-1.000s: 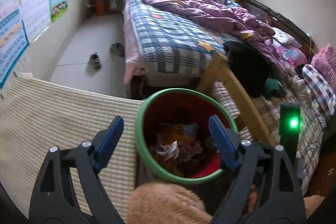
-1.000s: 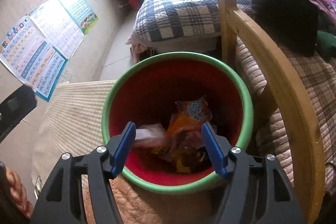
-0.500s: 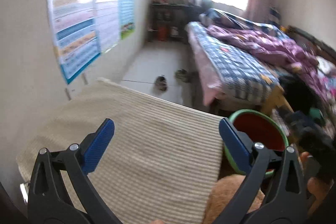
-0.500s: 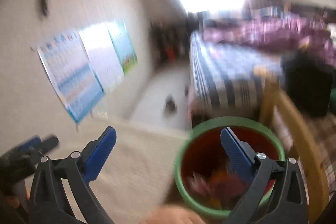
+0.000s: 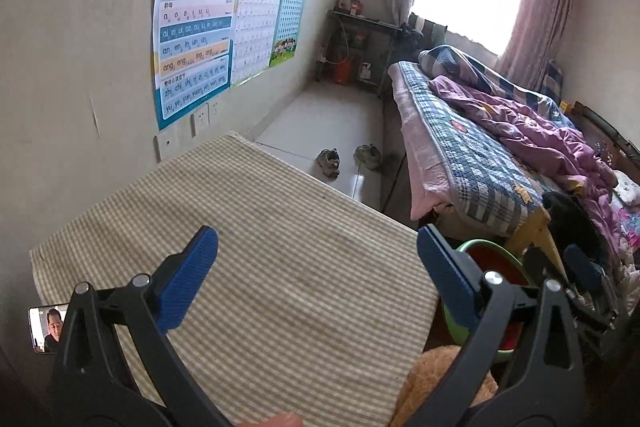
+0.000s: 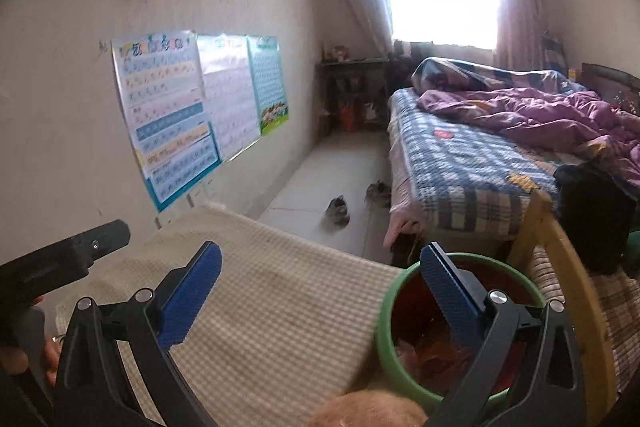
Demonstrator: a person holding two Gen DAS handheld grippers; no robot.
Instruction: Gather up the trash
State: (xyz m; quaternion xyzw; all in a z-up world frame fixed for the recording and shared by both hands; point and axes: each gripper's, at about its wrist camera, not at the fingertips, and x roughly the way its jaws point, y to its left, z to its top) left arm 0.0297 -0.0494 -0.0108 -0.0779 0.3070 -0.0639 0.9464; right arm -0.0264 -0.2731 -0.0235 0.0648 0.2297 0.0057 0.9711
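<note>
A green-rimmed red trash bin (image 6: 460, 327) stands at the right end of the table, with crumpled wrappers (image 6: 432, 351) inside. It shows partly in the left wrist view (image 5: 492, 259) behind my right finger. My left gripper (image 5: 316, 275) is open and empty, held above the striped tablecloth (image 5: 280, 267). My right gripper (image 6: 320, 287) is open and empty, over the table's right edge beside the bin. The left gripper's body (image 6: 60, 263) shows at the left of the right wrist view.
A bed (image 5: 480, 155) with a checked cover and purple quilt lies to the right, its wooden footboard (image 6: 560, 267) beside the bin. Two shoes (image 5: 348, 159) lie on the floor. Posters (image 5: 200, 39) hang on the left wall. A phone (image 5: 44, 329) lies at the table's left.
Both grippers lifted away from above the bin and swung left and up, so the table and room now fill the views. Both stay open and empty.
</note>
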